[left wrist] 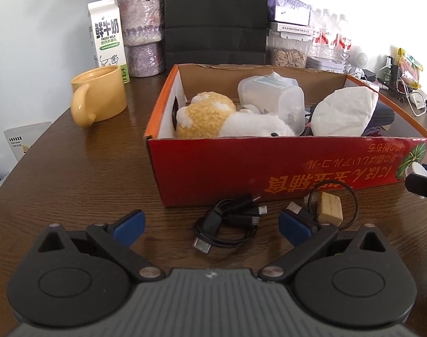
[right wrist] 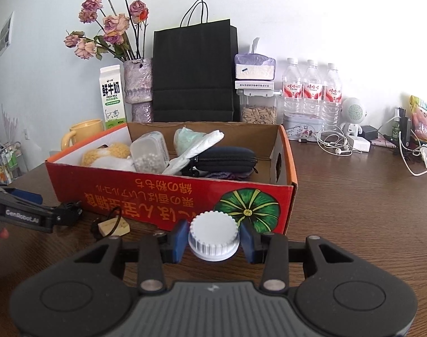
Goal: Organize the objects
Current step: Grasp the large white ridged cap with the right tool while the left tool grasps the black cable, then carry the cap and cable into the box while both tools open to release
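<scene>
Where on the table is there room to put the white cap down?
Bare wood lies right of the red box, before the earphones, and left of it below the yellow mug. It is crowded in front by the black cable, and along the back wall.

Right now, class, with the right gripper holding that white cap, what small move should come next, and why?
Probably lift the right gripper, shut on the white cap, up over the red box wall. The cap sits low in front of the box, outside it, where other items are already collected.
</scene>
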Demonstrator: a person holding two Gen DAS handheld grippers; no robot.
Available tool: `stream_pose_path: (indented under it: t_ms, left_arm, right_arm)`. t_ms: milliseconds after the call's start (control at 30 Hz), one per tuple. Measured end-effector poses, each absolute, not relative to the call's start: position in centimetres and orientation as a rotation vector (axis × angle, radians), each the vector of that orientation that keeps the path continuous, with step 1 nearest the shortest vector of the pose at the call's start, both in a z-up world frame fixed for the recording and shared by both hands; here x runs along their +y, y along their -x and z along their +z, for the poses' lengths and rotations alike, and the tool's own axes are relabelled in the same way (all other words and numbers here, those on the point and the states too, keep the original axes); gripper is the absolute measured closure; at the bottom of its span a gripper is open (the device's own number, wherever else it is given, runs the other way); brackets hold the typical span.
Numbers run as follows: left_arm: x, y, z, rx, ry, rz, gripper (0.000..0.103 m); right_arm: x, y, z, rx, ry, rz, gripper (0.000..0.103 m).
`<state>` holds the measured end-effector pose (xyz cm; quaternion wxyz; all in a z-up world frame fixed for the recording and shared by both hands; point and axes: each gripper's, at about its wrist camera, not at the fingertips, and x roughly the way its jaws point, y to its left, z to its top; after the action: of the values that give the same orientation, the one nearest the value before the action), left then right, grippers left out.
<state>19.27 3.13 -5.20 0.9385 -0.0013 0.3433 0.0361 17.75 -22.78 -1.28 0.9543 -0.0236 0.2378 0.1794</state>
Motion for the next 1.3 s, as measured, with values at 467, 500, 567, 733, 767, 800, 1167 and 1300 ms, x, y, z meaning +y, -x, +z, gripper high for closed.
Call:
stream_pose_path:
  t_ms: [467,500,567,733,767,800,1167,1300]
  left_arm:
    - [2.6,-18.8,-5.6,0.657,0.015,0.084,0.052]
    - [2.7,-18.6,-5.6,0.652,0.023,0.084,0.053]
    - [2.7,-18.1,-5.4,0.64,0.035,0.086,0.057]
    - [2.5,-17.1,-5.0,0.612,0.044,0.09,0.058]
    - [2.5,-16.9,-4.9,0.608,0.045,0.088,0.058]
    - [2.5,-16.7,-4.8,0.604,0.045,0.089,0.058]
    - [1.9,-15.1,-2.3,0.523,0.033,0.053,0.058]
    - [1.4,-15.1,-1.0,0.483,0.028,0.034,0.058]
  right_arm:
    - [-22.6,-17.7,-1.3,0.491,0.047,0.376,0.064]
    - [-22.6,-17.7,-1.3,0.491,0.047,0.376,0.064]
    - [-22.6,-17.7,-1.3,0.49,0.046,0.376,0.064]
    - [-22.6,-17.7,-1.3,0.485,0.048,0.375,0.064]
    - [-22.6,-17.7,-1.2,0.483,0.049,0.374,0.064]
    - [-22.6,-17.6,-1.2,0.481,0.05,0.374,0.064]
    - [-21.8,-16.9,-0.6,0.446,0.055,0.41,0.064]
    - [-20.9,-16.7,0.3,0.426,0.053,0.444,0.064]
